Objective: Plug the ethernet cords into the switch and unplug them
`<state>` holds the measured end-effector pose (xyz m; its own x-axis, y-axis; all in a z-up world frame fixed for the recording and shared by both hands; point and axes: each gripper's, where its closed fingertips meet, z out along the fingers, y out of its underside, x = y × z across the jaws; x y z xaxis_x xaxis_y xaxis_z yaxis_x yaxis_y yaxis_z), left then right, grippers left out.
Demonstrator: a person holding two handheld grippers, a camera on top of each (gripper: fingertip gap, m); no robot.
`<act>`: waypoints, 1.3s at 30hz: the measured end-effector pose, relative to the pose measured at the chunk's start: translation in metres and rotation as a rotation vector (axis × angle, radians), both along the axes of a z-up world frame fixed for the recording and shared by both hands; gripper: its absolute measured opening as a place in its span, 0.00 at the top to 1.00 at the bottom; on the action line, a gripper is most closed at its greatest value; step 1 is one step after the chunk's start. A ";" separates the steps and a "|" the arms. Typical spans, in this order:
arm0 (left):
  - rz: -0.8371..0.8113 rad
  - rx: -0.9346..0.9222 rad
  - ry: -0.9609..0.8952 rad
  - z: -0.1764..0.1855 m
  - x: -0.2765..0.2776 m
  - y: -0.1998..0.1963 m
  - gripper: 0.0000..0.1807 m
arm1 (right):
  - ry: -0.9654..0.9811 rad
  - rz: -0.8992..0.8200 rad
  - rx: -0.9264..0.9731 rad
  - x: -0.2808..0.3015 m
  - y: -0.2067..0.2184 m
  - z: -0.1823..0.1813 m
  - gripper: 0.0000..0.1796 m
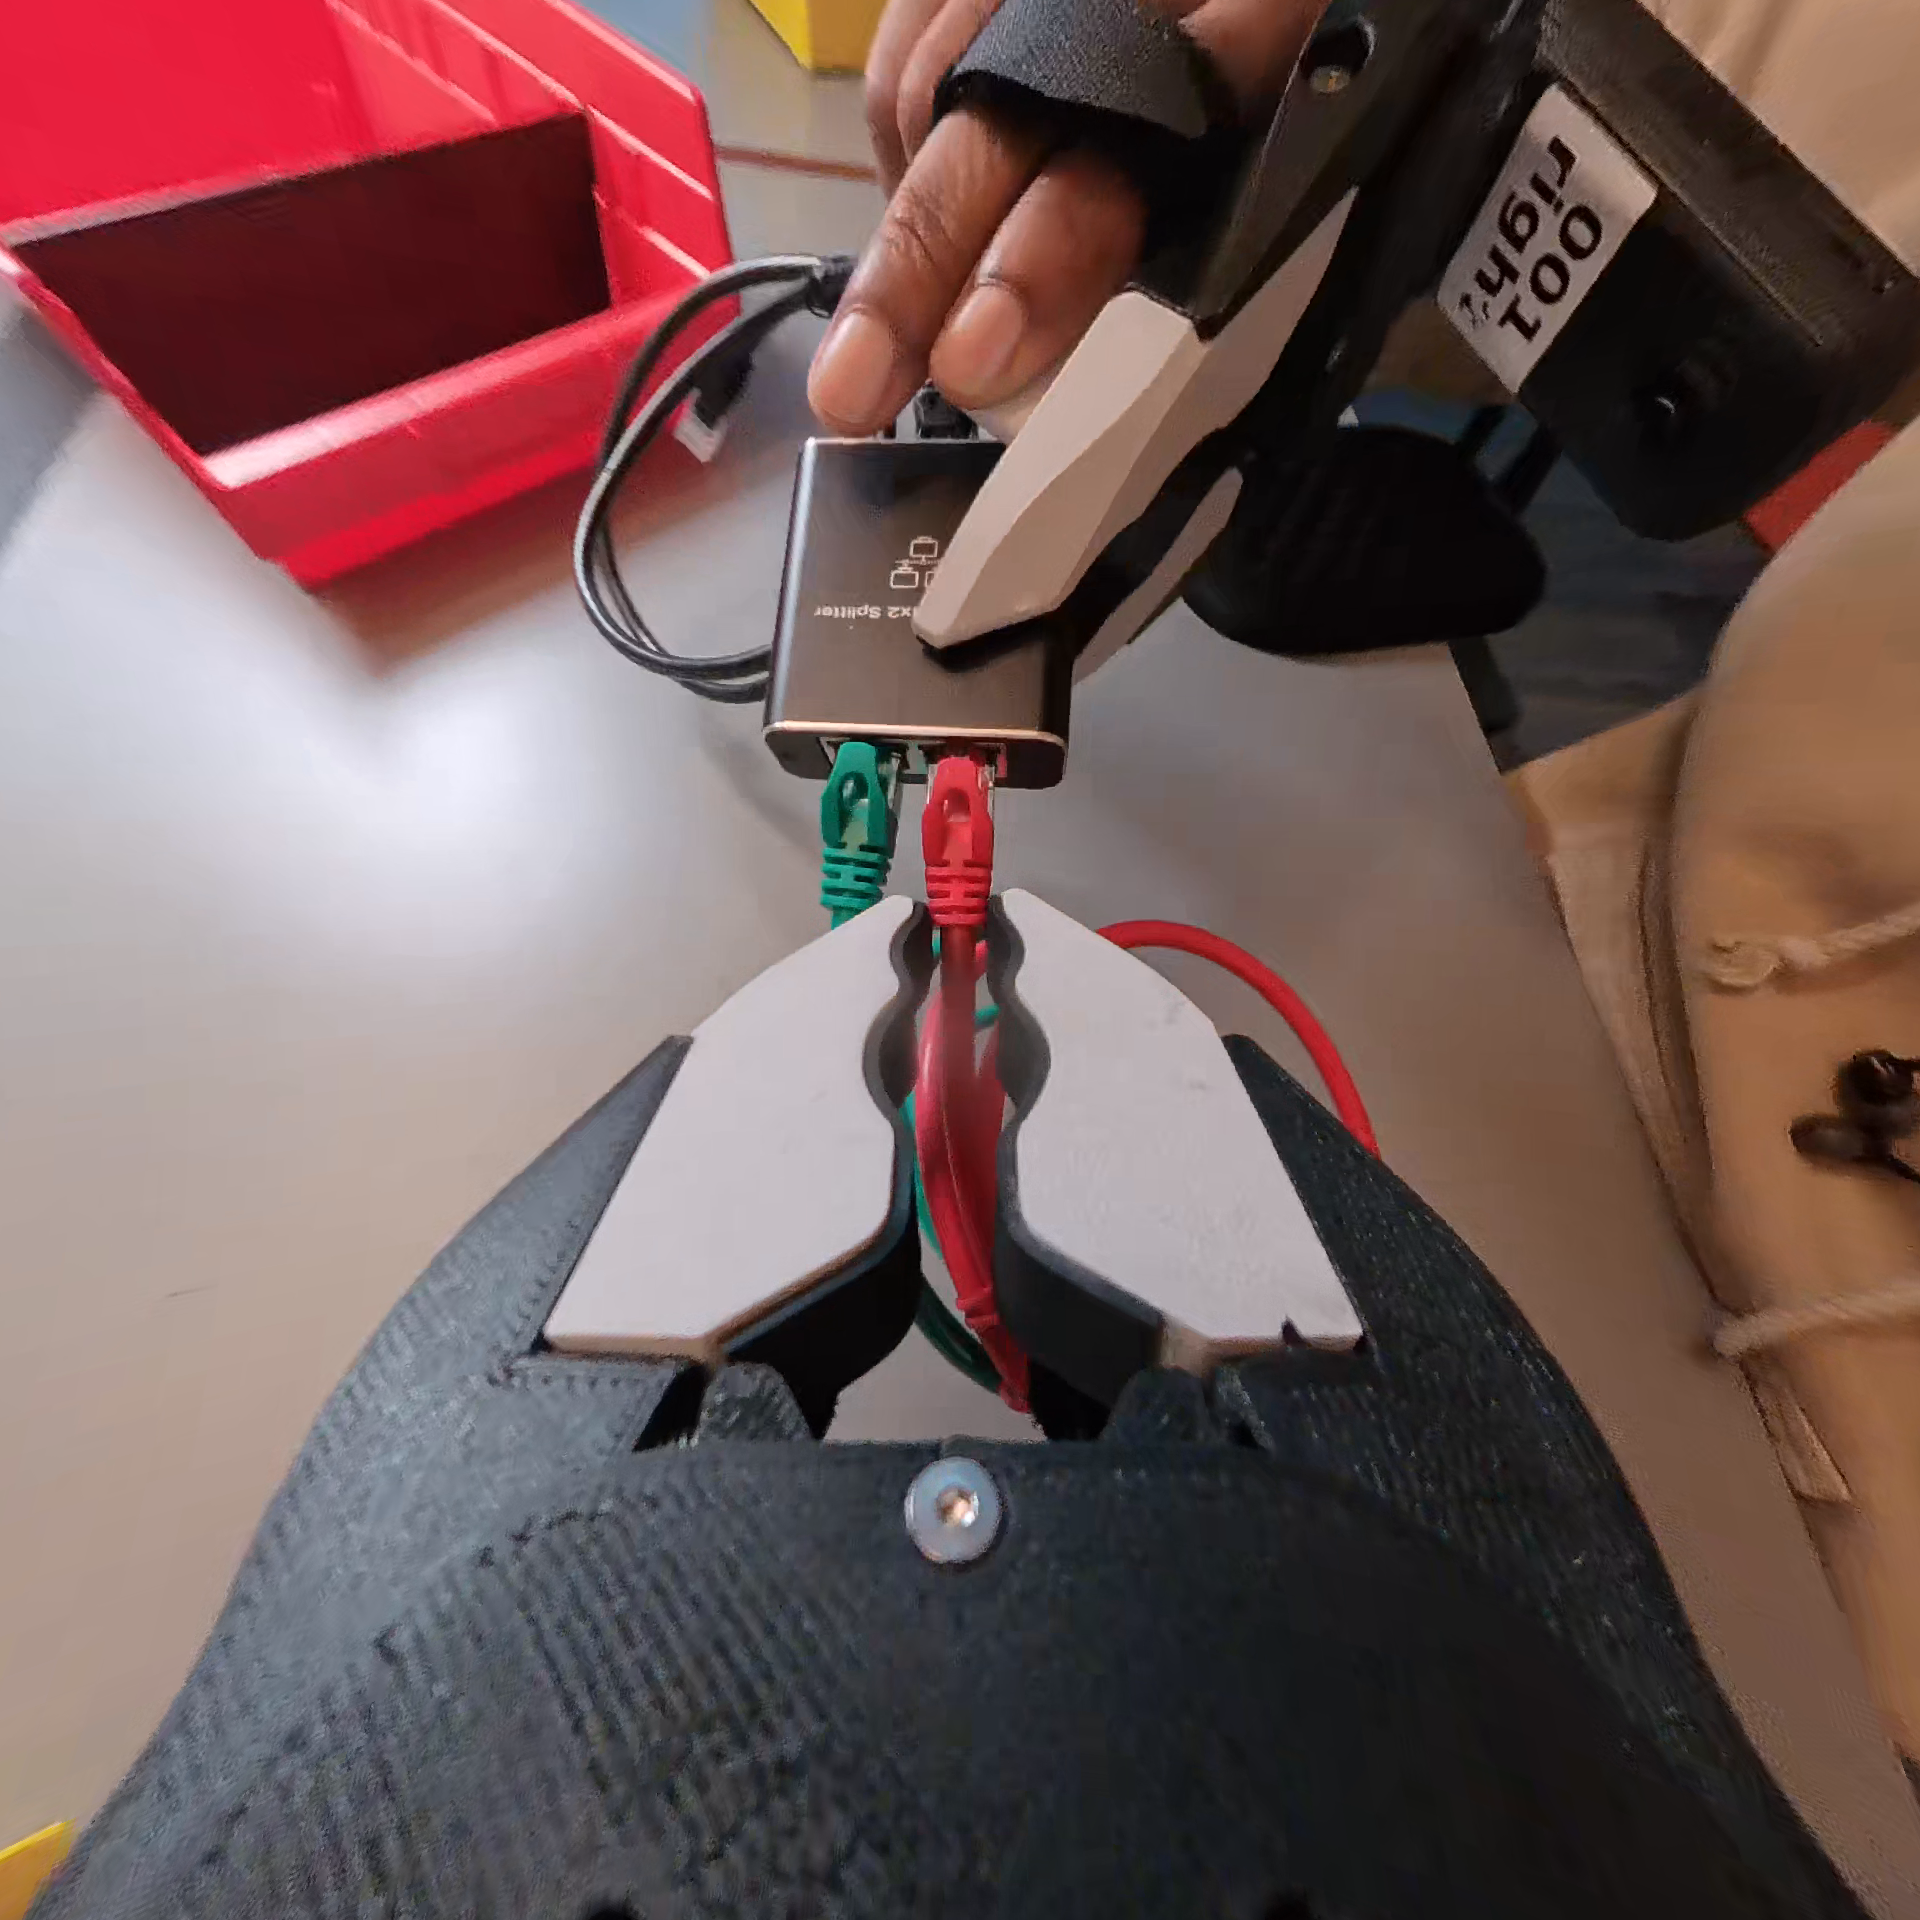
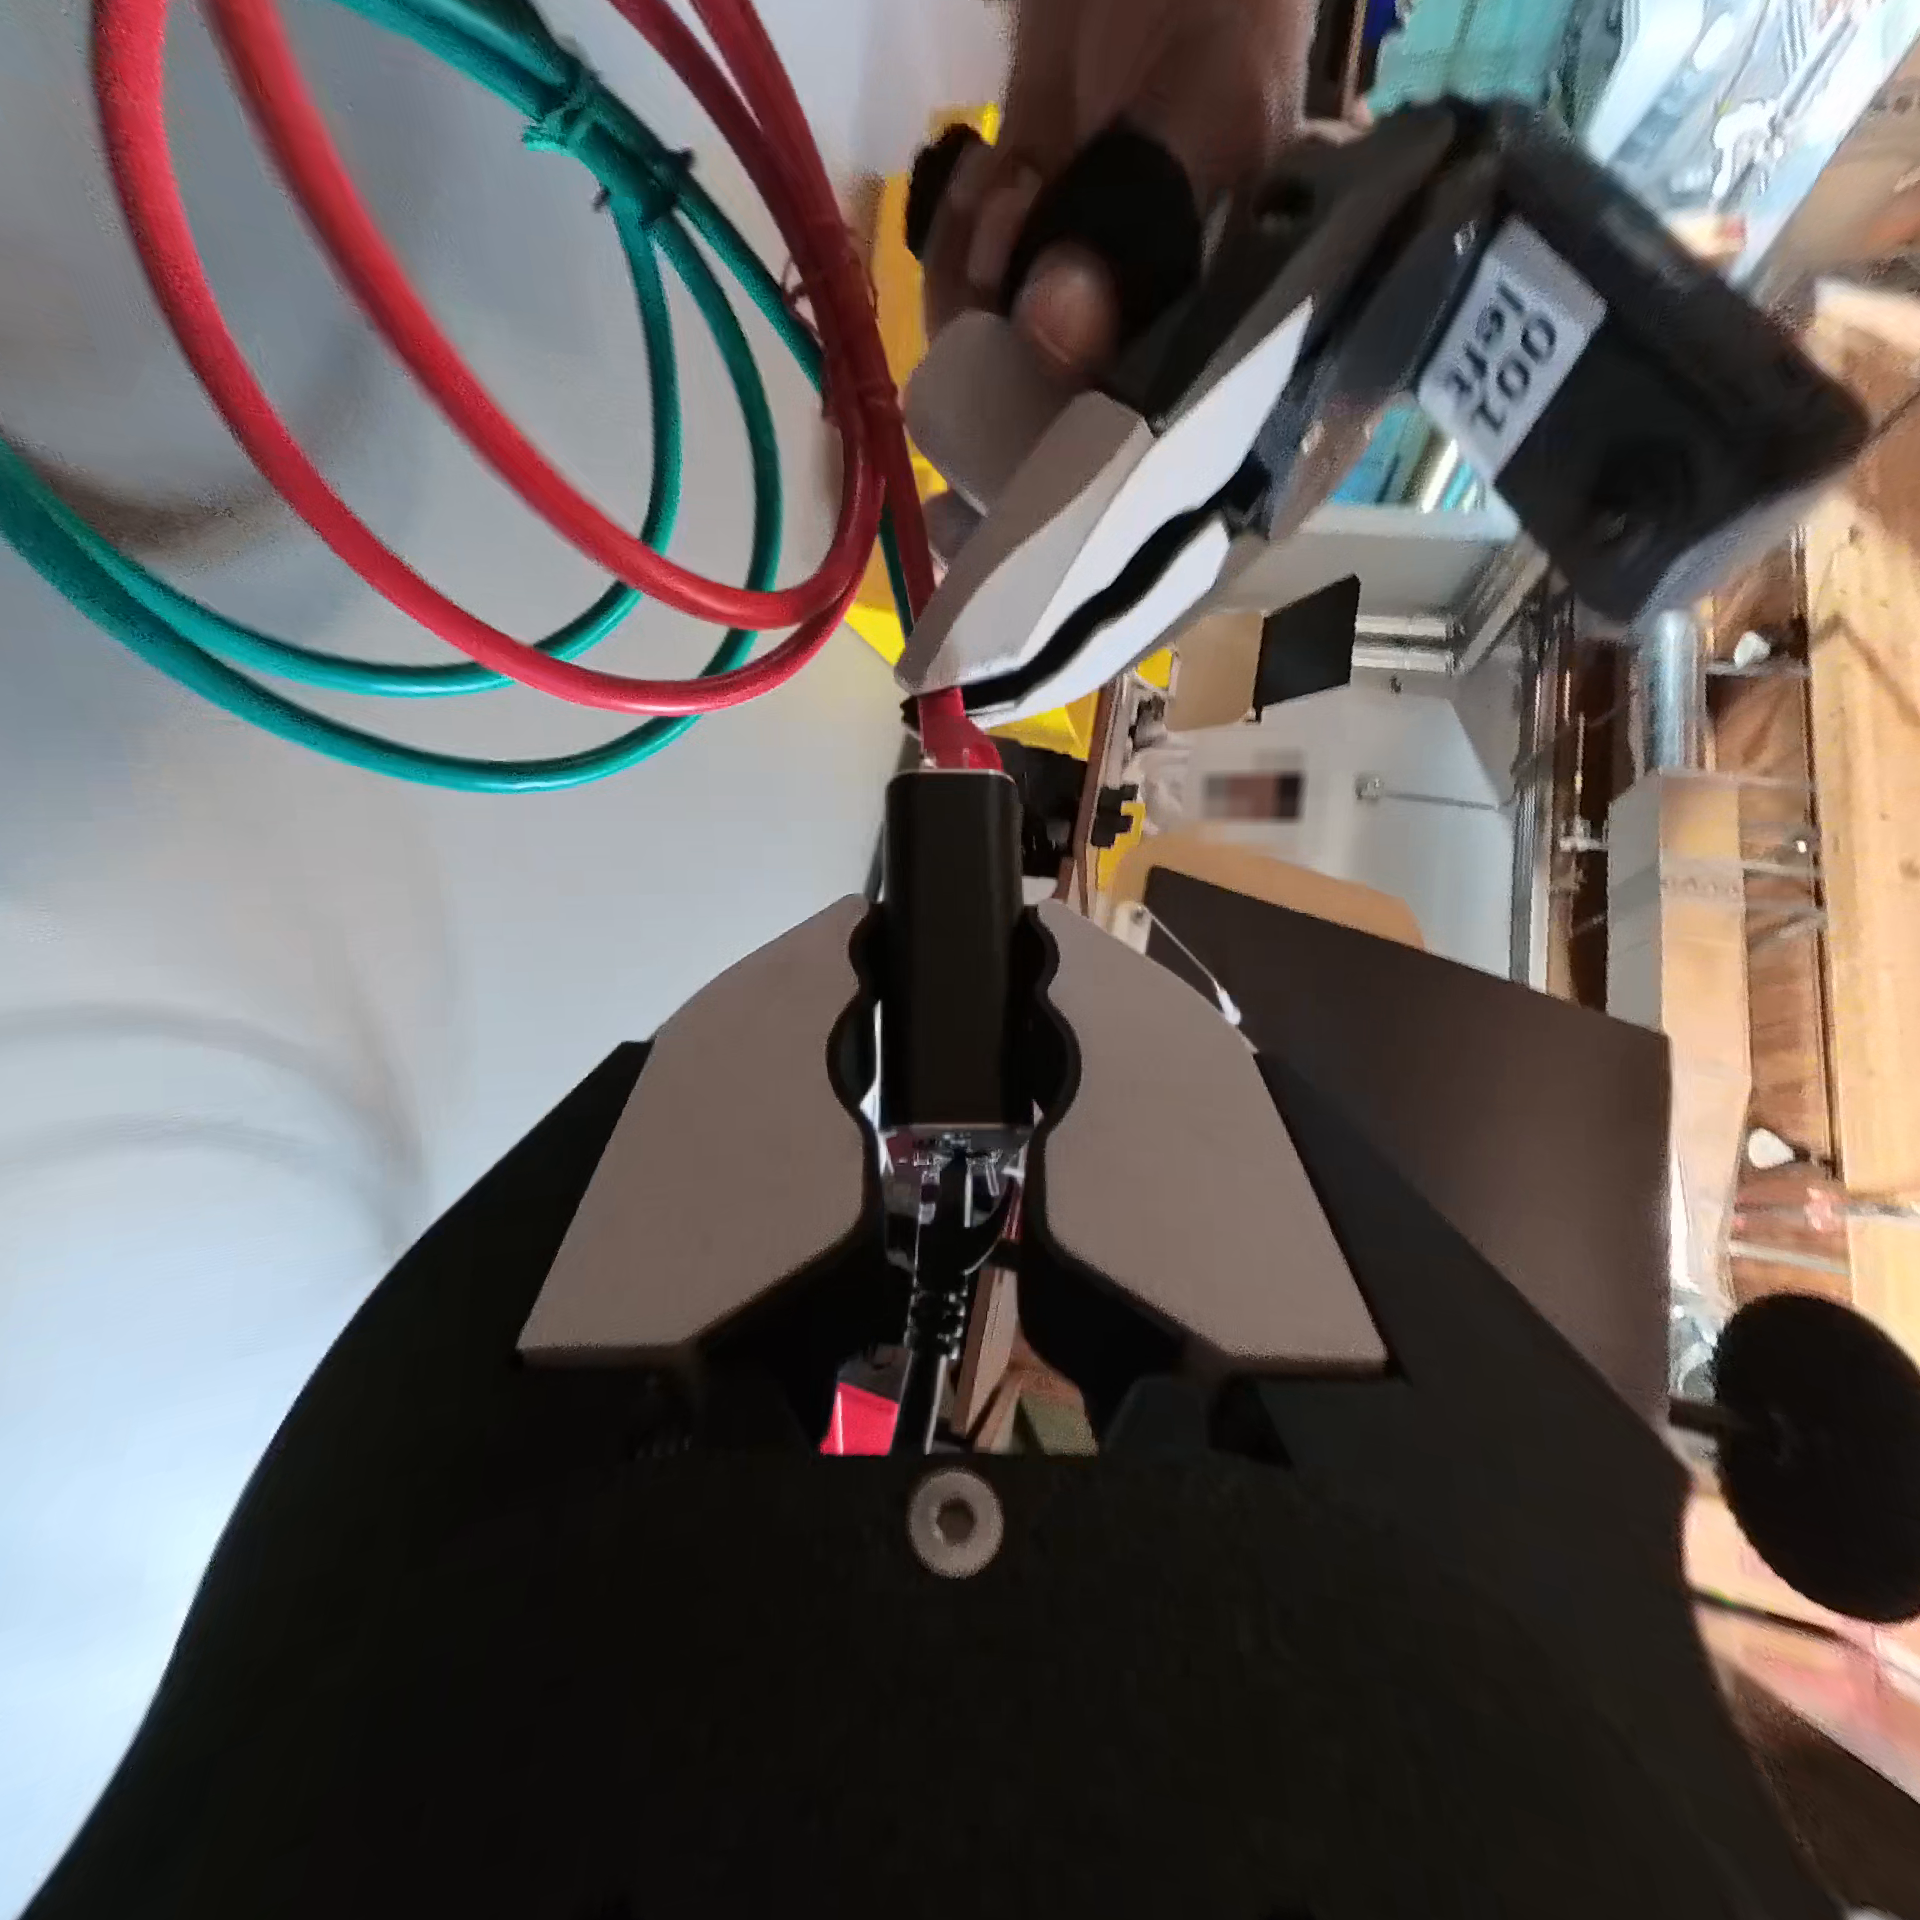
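- My right tongs (image 2: 951, 935) are clamped on the black switch (image 1: 914, 613), one finger across its top face, holding it just above the grey counter (image 1: 312, 883) as far as I can judge; contact underneath is hidden.
- My left tongs (image 1: 954, 914) are closed around the red cord (image 1: 961, 1091), gripping the cable just behind the strain-relief boot rather than on the red plug (image 1: 958, 831) itself.
- Red plug and green plug (image 1: 857, 821) both sit in the switch's front ports, side by side. Whether the red latch is fully engaged I cannot tell; the port mouth is shadowed.
- Judgement: the step in hand is seating or withdrawing the red plug. Either way, I should keep the cord in line with the port, with no sideways bend at the boot.
- For removal, the latch tab needs pressing first; a pull on the cable alone risks straining it.
- The right tongs must brace the switch firmly against the push or pull.
- Red bin (image 1: 312, 291) stands well apart, no obstruction.
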<state>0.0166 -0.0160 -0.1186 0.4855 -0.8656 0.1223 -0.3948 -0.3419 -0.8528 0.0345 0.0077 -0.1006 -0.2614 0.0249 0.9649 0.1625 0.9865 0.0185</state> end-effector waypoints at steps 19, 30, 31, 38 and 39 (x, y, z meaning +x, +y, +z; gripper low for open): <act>0.439 0.408 -0.146 0.087 -0.063 0.031 0.95 | 0.278 -0.141 -1.488 -0.050 0.046 0.078 0.69; 0.441 0.715 0.244 0.074 -0.034 0.034 0.95 | 0.250 0.053 -2.295 -0.042 0.057 0.083 0.84; 0.441 0.712 0.259 0.072 -0.034 0.035 0.95 | 0.242 0.064 -2.298 -0.042 0.056 0.082 0.84; 0.455 0.710 0.389 0.053 -0.041 0.040 0.95 | 0.249 0.032 -2.170 -0.046 0.051 0.073 0.85; 0.464 0.712 0.391 0.053 -0.042 0.041 0.95 | 0.261 0.043 -2.176 -0.046 0.052 0.072 0.85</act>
